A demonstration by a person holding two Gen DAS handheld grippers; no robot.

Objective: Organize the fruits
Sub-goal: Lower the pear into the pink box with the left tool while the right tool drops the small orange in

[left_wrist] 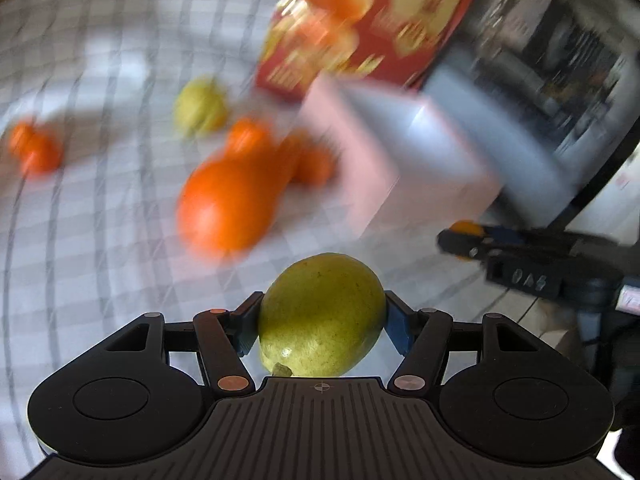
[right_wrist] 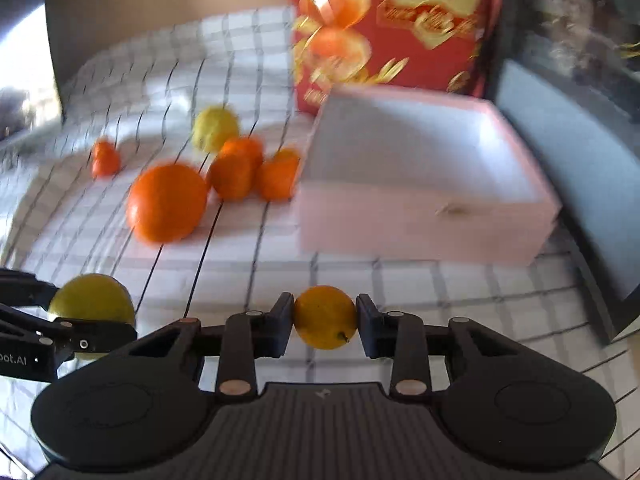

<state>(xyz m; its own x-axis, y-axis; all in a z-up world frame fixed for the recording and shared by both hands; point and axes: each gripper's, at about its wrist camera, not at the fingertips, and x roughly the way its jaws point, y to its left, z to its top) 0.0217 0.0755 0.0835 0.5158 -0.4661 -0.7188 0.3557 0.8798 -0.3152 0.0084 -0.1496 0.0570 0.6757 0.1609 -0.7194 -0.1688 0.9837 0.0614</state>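
My left gripper (left_wrist: 322,312) is shut on a green-yellow pear-like fruit (left_wrist: 322,316) and holds it above the checked cloth; it also shows at the lower left of the right wrist view (right_wrist: 90,300). My right gripper (right_wrist: 325,320) is shut on a small yellow-orange citrus (right_wrist: 325,317), seen at the far right of the left wrist view (left_wrist: 466,227). A pink open box (right_wrist: 420,216) stands ahead, right of centre. A large orange (right_wrist: 167,202), several small oranges (right_wrist: 236,172) and a yellow fruit (right_wrist: 214,128) lie on the cloth left of the box.
A red printed carton (right_wrist: 392,20) stands behind the pink box. A grey-blue box (right_wrist: 580,160) stands right of the pink box at the table's edge. One small orange (right_wrist: 105,160) lies apart at the left. The checked tablecloth (right_wrist: 360,280) covers the table.
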